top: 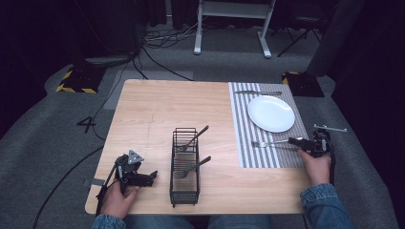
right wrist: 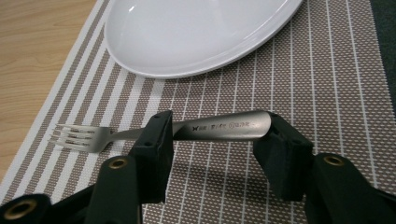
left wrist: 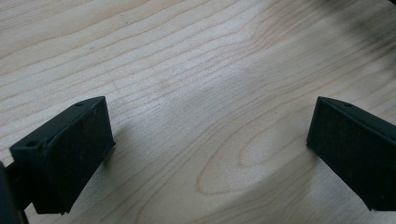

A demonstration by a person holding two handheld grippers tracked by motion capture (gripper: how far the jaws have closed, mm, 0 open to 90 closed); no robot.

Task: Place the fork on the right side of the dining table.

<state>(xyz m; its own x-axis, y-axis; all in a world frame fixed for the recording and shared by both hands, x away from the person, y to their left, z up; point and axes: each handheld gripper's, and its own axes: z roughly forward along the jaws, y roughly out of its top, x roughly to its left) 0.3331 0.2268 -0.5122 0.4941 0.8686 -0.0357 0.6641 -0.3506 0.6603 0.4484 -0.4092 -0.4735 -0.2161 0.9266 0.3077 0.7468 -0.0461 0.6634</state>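
Fork (right wrist: 140,134) lying along the striped placemat (right wrist: 327,93), just on the person's side of the white plate (right wrist: 196,37), tines away from the right gripper (right wrist: 212,140) and toward the placemat's edge nearest the wire caddy (top: 185,164). Handle end caught lengthwise between the right jaws: one pad at the neck side, the other against the butt, so gripping the fork end to end rather than across its width. Left gripper (top: 138,177) resting low on the table (left wrist: 196,70), on the far side of the caddy from the plate, jaws wide apart with nothing between them but bare wood.

Likely light, rigid and thin. Polished metal, so probably slippery against flat pads, and prone to swing or pivot if pinched at a single narrow spot. No real risk of breakage, though a clatter against the plate would be unwelcome. Best purchase probably on the broad flat stretch of the handle bearing the stamped mark, well back from the tines, with pads pressing on the wide faces. Present lengthwise hold looks less secure: rounded butt could slide off a pad, so slow, level handling advisable. Two more forks (top: 193,167) standing in the caddy.
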